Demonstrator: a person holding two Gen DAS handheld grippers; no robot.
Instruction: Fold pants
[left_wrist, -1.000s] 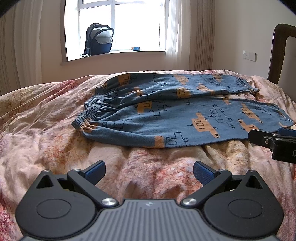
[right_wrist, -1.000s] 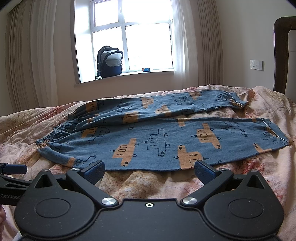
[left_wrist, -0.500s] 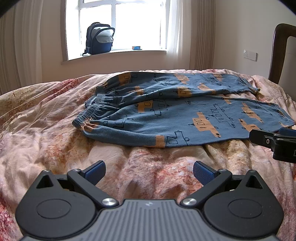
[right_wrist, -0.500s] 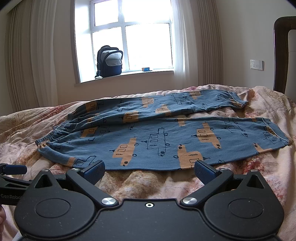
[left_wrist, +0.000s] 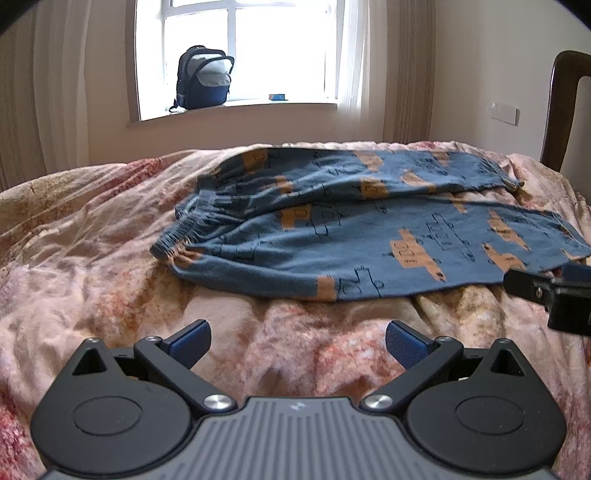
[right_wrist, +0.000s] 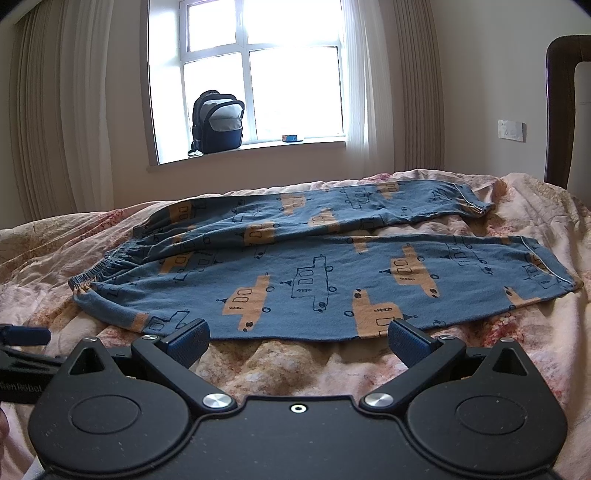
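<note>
Blue pants (left_wrist: 332, 229) (right_wrist: 314, 266) printed with orange vehicles lie flat on the bed, waistband to the left, both legs stretching right and slightly apart at the cuffs. My left gripper (left_wrist: 297, 341) hovers open over the quilt, short of the pants' near edge. My right gripper (right_wrist: 298, 341) is open too, its blue pads just before the near leg's lower hem. Nothing sits between either pair of fingers. The right gripper's side (left_wrist: 554, 291) shows at the left wrist view's right edge; the left gripper's finger (right_wrist: 26, 336) shows at the right wrist view's left edge.
A pink floral quilt (left_wrist: 92, 266) (right_wrist: 517, 350) covers the bed in soft wrinkles. A dark backpack (left_wrist: 205, 83) and a small box (right_wrist: 291, 138) rest on the window sill. A dark wooden headboard (left_wrist: 565, 110) rises at the right, with curtains beside the window.
Both grippers have barely shifted; the left wrist view drifts slightly, the pants sitting a touch further right. Nothing was grasped and the jaws stay apart.
</note>
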